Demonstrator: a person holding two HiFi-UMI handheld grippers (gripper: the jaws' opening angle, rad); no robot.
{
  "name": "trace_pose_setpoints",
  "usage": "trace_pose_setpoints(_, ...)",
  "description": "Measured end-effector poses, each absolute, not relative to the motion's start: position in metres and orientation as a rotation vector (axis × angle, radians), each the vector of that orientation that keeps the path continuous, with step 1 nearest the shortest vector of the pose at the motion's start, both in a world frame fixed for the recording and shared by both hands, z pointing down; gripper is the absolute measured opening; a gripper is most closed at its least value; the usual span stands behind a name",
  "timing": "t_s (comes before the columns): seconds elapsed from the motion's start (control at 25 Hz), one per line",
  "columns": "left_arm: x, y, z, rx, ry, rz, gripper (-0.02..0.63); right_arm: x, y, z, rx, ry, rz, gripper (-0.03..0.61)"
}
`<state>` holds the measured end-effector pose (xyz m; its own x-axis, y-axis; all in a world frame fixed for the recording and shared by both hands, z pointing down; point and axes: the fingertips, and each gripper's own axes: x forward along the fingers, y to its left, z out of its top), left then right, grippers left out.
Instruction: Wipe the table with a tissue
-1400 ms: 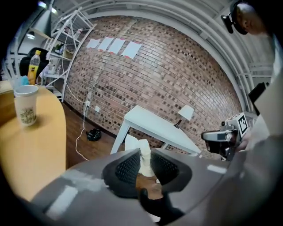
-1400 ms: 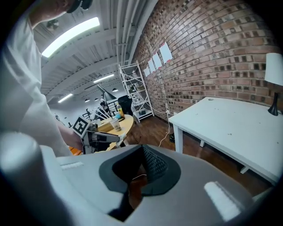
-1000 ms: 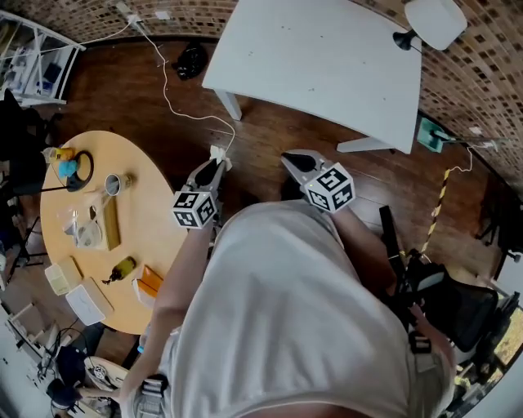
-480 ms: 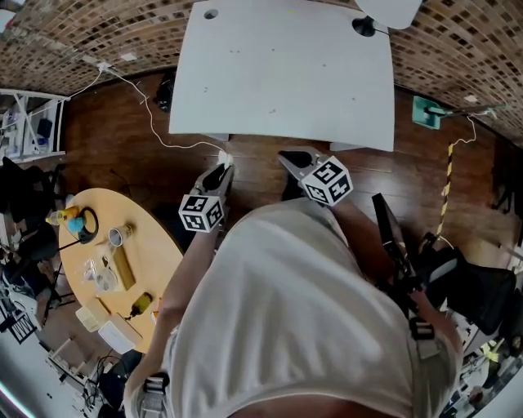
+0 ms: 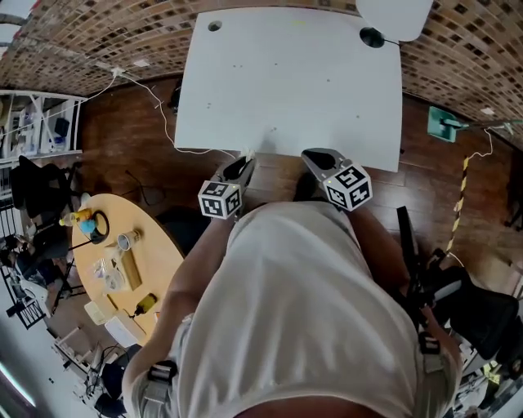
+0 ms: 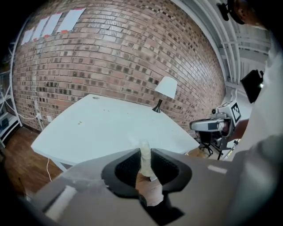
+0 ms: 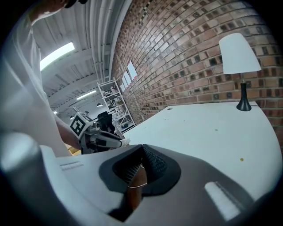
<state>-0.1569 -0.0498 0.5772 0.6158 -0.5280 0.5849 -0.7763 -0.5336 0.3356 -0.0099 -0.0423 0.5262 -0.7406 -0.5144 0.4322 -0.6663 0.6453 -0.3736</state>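
While both hand-held grippers hang at the near edge of the white bench [image 5: 286, 82], that edge runs straight across just ahead of their tips. Top of this bench is almost bare: 1 lamp [image 5: 372, 37] stands at the far right corner, 1 round cable hole [image 5: 214, 25] sits at the far left corner, and a few small specks are scattered between. Far edge lies close to a brick wall [image 6: 110, 48]. Dark wood floor [image 5: 122, 122] is open to the left of the bench, crossed by 1 white cable [image 5: 159, 110]; a black chair [image 5: 470, 306] stands well to the right, behind the person.

Left hand-held gripper [image 6: 144, 151]: jaws closed on the tissue [image 6: 144, 144], a thin white wad pinched upright between the 2 pads, its top sticking out just past the tips. From this gripper's view the tissue lines up with the near bench edge; contact with the top cannot be told. Right hand-held gripper [image 7: 142, 148]: jaw tips meet, nothing between them, just beside the left one and level with it.

Round wooden bench [image 5: 155, 261], well to the left, carries 1 small metal cup [image 5: 127, 239], 1 small bottle [image 5: 145, 304] lying on its side and other bits; cup contents too small to make out.
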Motion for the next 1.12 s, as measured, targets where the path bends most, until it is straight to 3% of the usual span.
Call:
trace_pose_setpoints(0.52, -0.125, -0.085, 0.588, 2.289, -1.016, 0.7, 0.078, 0.025, -0.055, 0.529, 1.016, -2.566, 0.783, 0.008)
trace_pose_setpoints(1.12, -0.118, -0.149, 0.635, 2.292, -0.983, 1.083, 0.071, 0.058, -0.036, 0.527, 1.343, -2.437, 0.902, 0.008)
